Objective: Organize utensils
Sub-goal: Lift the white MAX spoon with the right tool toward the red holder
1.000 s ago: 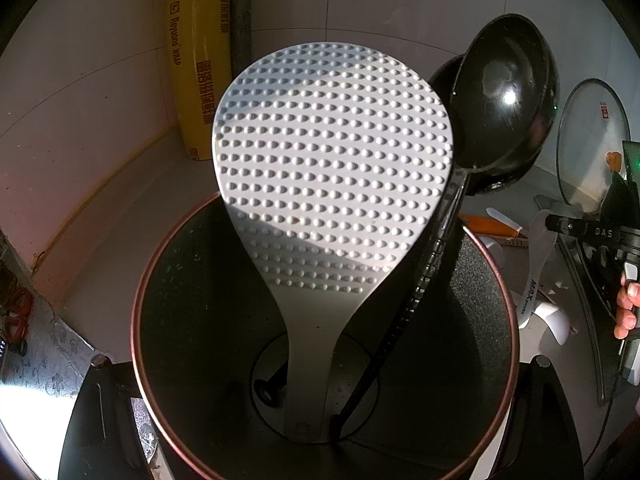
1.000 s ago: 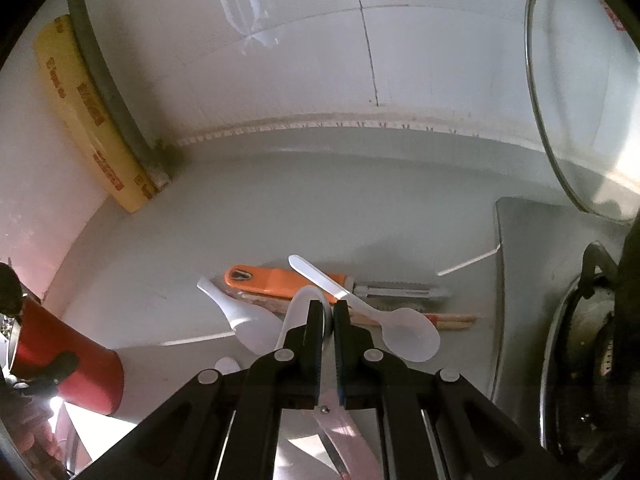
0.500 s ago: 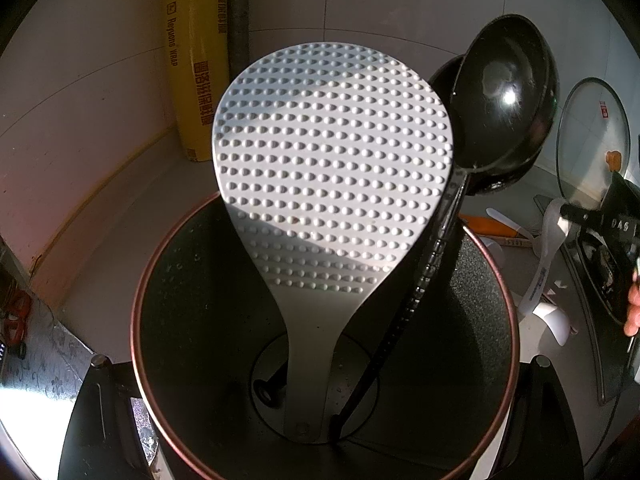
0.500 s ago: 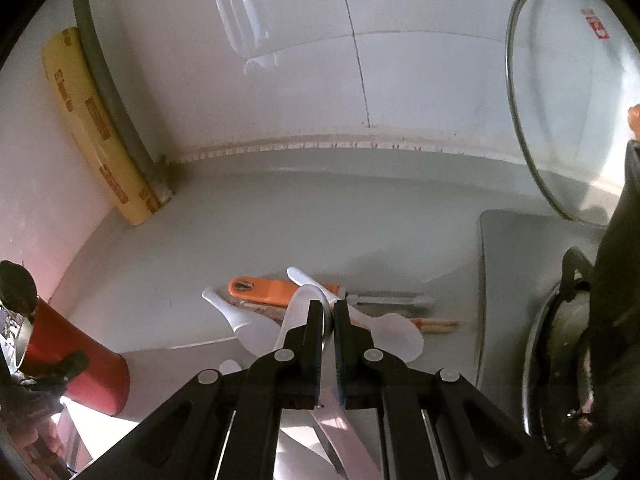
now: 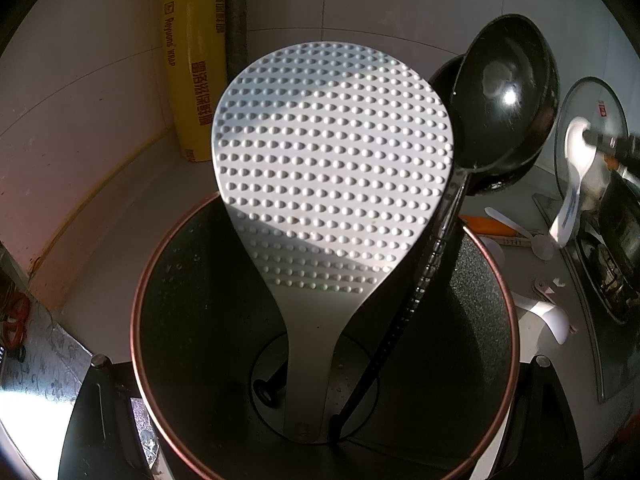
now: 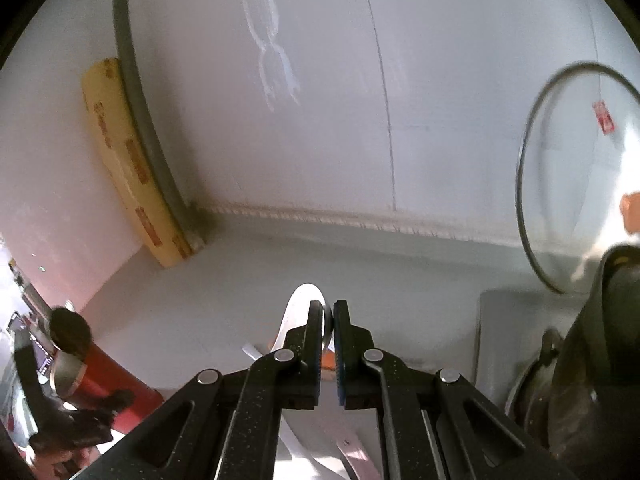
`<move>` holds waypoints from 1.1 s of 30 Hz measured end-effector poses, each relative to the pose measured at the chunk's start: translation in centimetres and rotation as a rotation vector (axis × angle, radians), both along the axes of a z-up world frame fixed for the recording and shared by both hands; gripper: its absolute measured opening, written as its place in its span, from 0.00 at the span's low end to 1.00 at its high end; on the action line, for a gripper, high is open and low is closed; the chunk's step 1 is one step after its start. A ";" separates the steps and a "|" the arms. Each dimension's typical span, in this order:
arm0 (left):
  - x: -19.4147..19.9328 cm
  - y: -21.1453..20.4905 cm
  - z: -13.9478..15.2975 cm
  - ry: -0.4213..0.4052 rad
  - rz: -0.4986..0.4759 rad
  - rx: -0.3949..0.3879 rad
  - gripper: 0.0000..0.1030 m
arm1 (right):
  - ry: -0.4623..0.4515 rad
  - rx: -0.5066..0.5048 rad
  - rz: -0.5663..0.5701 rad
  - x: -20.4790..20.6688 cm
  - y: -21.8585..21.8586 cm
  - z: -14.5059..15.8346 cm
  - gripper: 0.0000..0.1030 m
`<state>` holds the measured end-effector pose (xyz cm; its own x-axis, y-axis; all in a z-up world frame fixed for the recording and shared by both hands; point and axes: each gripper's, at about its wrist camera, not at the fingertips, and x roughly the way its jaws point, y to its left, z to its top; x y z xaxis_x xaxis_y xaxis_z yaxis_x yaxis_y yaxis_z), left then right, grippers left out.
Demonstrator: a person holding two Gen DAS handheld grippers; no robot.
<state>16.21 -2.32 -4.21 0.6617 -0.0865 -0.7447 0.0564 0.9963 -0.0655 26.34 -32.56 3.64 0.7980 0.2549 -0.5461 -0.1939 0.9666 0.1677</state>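
Stowed: rice paddle (image 5: 332, 168) and black ladle (image 5: 504, 92) are stood in the holder (image 5: 502, 300).
Left gripper (image 5: 320, 420): the holder is clasped.
Right gripper (image 6: 328, 320): a white spoon (image 6: 298, 310) is pinched, lifted.
Left: utensils (image 5: 516, 230) lie on the tabletop (image 6: 400, 280).

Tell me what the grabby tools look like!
The right tool is black speckled plastic with hollow, angled arms, round silver pins at the joints, and fingers lined with blue ribbed pads. Only the left tool's black finger bases show, each with a silver pin.

Glass lid (image 6: 576, 184) blurred, edge-cropped.
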 end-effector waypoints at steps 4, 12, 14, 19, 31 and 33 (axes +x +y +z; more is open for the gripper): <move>0.3 0.1 0.0 0.002 -0.008 -0.001 0.87 | -0.072 0.001 0.027 -0.8 1.2 3.1 0.06; 0.7 0.7 0.0 0.002 -0.025 -0.003 0.87 | -0.191 -0.019 0.089 -2.6 4.3 8.6 0.06; 0.8 0.9 0.0 0.002 -0.029 -0.003 0.87 | -0.222 -0.018 0.107 -3.1 5.2 10.1 0.06; 0.7 1.3 0.0 0.003 -0.037 -0.002 0.87 | -0.283 -0.042 0.162 -4.2 8.2 12.9 0.06; 0.7 2.2 0.1 0.008 -0.061 -0.001 0.87 | -0.298 -0.123 0.335 -6.3 16.4 12.5 0.05; 1.0 2.4 0.2 0.009 -0.065 -0.001 0.87 | -0.297 -0.140 0.351 -6.3 17.6 11.9 0.06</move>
